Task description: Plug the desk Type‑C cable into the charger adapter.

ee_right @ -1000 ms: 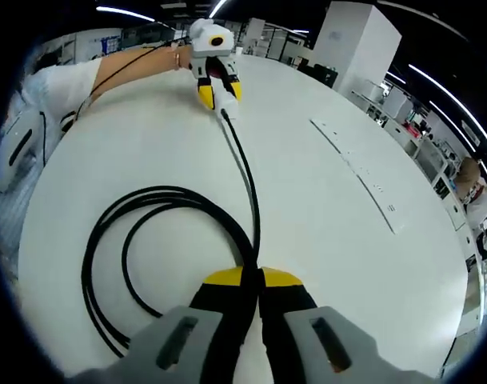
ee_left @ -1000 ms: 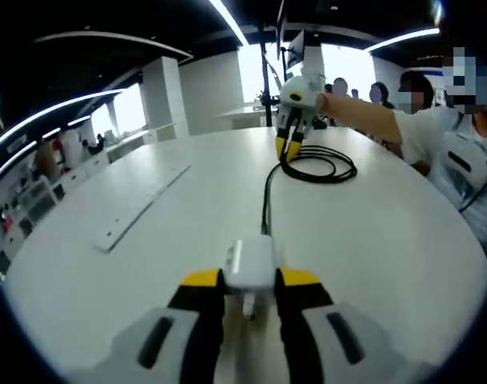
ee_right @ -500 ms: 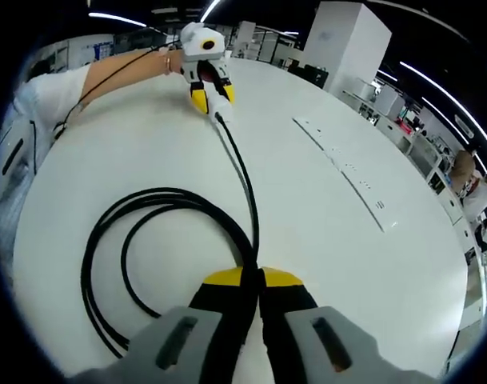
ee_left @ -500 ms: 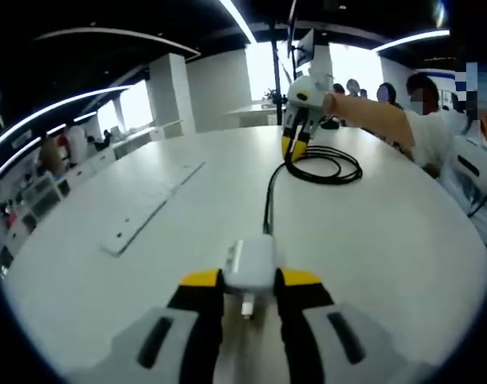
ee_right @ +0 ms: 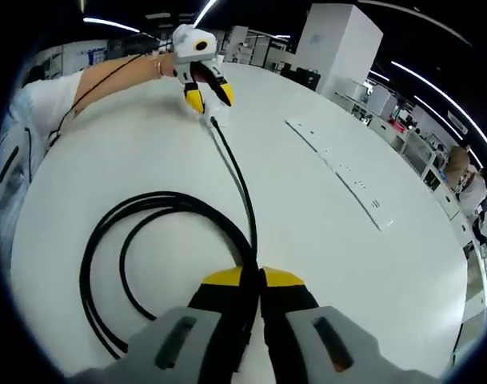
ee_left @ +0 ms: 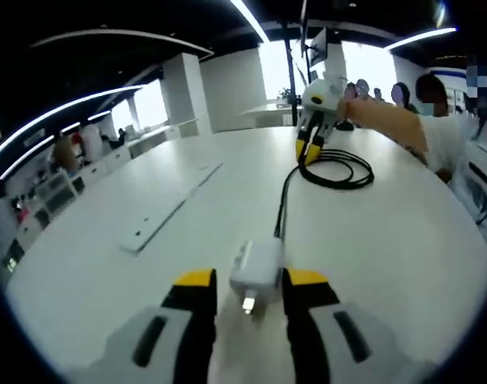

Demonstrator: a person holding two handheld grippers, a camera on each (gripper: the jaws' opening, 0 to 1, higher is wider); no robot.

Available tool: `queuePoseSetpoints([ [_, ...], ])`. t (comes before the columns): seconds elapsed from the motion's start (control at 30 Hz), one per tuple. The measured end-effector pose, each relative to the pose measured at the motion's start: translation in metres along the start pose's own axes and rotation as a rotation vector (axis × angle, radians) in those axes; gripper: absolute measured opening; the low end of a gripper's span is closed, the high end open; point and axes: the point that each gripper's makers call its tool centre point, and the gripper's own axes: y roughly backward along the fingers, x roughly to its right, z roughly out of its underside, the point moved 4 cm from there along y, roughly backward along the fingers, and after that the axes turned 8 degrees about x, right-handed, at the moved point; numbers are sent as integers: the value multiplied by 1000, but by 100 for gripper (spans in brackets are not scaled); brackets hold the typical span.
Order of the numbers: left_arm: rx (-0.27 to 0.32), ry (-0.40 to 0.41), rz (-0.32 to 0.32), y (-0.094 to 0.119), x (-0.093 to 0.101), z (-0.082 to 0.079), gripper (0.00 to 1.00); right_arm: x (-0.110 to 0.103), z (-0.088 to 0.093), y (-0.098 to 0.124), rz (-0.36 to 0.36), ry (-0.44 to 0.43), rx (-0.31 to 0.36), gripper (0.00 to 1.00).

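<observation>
On the broad white round table [ee_left: 107, 200], the person works with a gripper in each hand, held far apart with the black Type-C cable [ee_right: 241, 182] strung between them. The left gripper [ee_left: 249, 282] has its yellow-tipped jaws spread a little wider than the white charger adapter [ee_left: 257, 270], which lies on the tabletop between them; a gap shows on each side, so I judge the grip let go, the block resting on its own. The cable's plug end reaches the adapter's far face and looks seated there, though I cannot be sure it is fully home. The right gripper [ee_right: 253, 278] is clenched on the cable just past its loose coil [ee_right: 123, 264], which lies on the table to the left of those jaws; holding there seems meant to keep the line straight and lightly taut toward the adapter, so the plug does not twist. Seen from the left gripper view, that right gripper [ee_left: 311, 138] stands at the far side by the coil, the person's arm behind it. A long flat strip [ee_left: 169, 214] is set into the table off to one side, well apart from the cable. The table edge is nowhere close to either tool, leaving generous bare surface all round
</observation>
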Motion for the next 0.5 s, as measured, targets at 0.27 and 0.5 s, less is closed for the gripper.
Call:
queuePoseSetpoints([
  [0.27,115,-22,-115,28,-2,-39,41,-1,-2,-1,24,-23,27,16],
  [0.5,184,27,-167,47,4,-63,44,-3,-23,7,80,-63,179,19],
])
